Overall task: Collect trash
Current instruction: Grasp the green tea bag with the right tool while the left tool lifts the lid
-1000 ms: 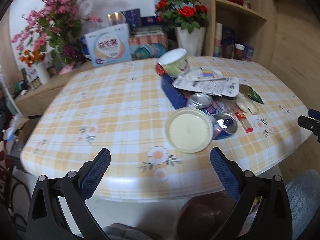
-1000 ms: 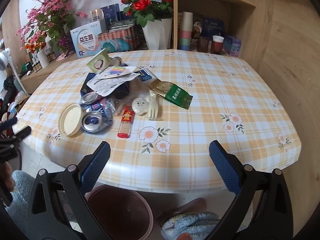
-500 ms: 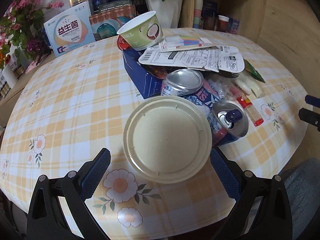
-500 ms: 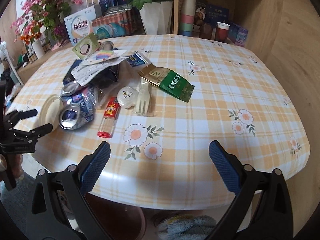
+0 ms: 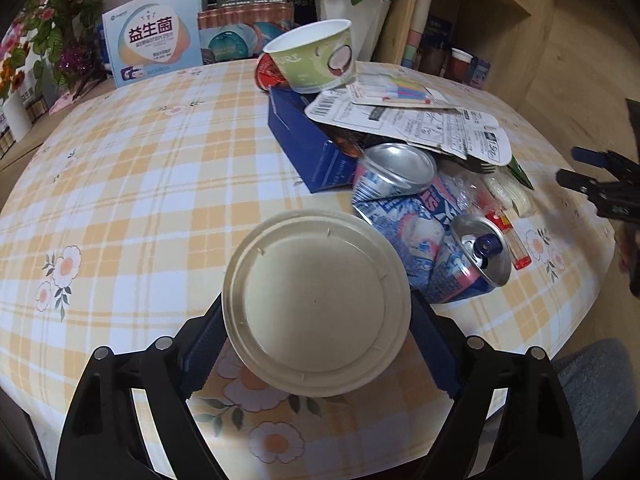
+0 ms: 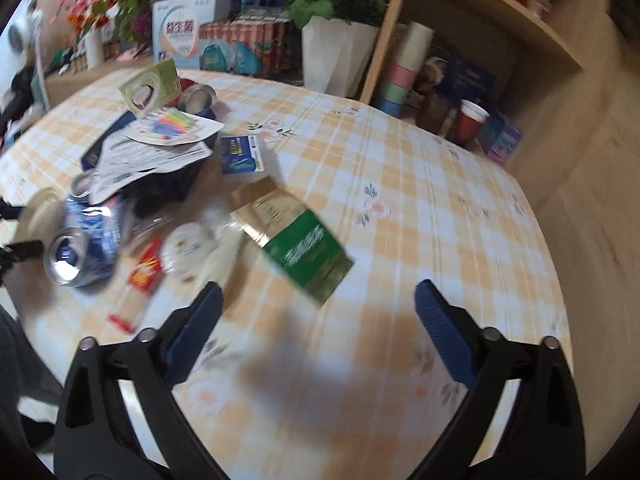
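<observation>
A pile of trash lies on the checked tablecloth. In the left wrist view a round cream lid [image 5: 316, 312] sits between the fingers of my left gripper [image 5: 316, 344]; the jaws are open on either side of it, close to its rim. Behind it are a crushed blue can [image 5: 440, 252], a blue box [image 5: 312, 140], a green paper cup [image 5: 312, 56] and printed cards [image 5: 412, 120]. My right gripper [image 6: 320, 328] is open and empty, just short of a green and gold packet [image 6: 296, 236]. The same view, blurred, shows the can [image 6: 80, 248] and a red lighter [image 6: 140, 284].
A white vase of red roses [image 6: 336, 52], boxes [image 5: 156, 44] and pink flowers stand at the table's far edge. A wooden shelf unit [image 6: 480, 40] with stacked cups stands at the right. The right gripper shows at the right edge of the left wrist view [image 5: 600, 188].
My left gripper has moved forward until the cream lid lies between its fingers. My right gripper has moved forward and down toward the green packet; its view is now blurred.
</observation>
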{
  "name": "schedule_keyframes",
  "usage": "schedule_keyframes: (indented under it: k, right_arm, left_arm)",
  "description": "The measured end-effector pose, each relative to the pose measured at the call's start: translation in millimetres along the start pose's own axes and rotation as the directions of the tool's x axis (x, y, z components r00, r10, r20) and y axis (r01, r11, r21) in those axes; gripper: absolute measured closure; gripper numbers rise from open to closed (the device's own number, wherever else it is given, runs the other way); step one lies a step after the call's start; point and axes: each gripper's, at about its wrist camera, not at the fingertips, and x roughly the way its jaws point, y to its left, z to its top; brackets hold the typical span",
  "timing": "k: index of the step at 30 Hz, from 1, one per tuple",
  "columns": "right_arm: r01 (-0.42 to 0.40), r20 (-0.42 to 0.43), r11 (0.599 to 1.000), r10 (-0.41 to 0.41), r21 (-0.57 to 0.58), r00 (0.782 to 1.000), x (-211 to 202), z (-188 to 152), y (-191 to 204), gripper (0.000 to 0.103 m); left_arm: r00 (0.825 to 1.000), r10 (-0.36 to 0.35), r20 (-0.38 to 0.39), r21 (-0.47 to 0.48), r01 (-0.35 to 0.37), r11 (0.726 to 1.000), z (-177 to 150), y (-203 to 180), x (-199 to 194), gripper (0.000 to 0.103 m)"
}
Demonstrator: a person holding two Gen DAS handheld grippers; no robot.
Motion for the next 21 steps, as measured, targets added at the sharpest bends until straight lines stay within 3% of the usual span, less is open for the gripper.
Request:
schedule_keyframes:
  k: [4, 8, 13, 21]
  right_arm:
    - [-0.058, -0.030, 0.994, 0.056, -0.090, 0.998, 29, 18, -6, 0.022]
    - [-0.182, -0.062, 0.978, 0.176, -0.107, 0.982, 49, 28, -9, 0.023]
    - [-0.257, -0.115, 0.959, 0.244, -0.120, 0.963, 70, 33, -1, 0.027]
    - [-0.345, -0.144, 0.936, 0.352, 0.074, 0.925, 88, 29, -17, 0.030]
  left_arm:
    - [1.000, 0.002, 0.024, -0.028, -0.002, 1.000, 2, 9, -8, 0.019]
    - [0.999, 0.011, 0.040, -0.046, -0.009, 0.999, 4, 16, -16, 0.019]
    - [0.998, 0.015, 0.055, -0.074, -0.011, 0.997, 6, 25, -19, 0.019]
    - [0.998, 0.015, 0.066, -0.087, -0.009, 0.996, 9, 27, -21, 0.019]
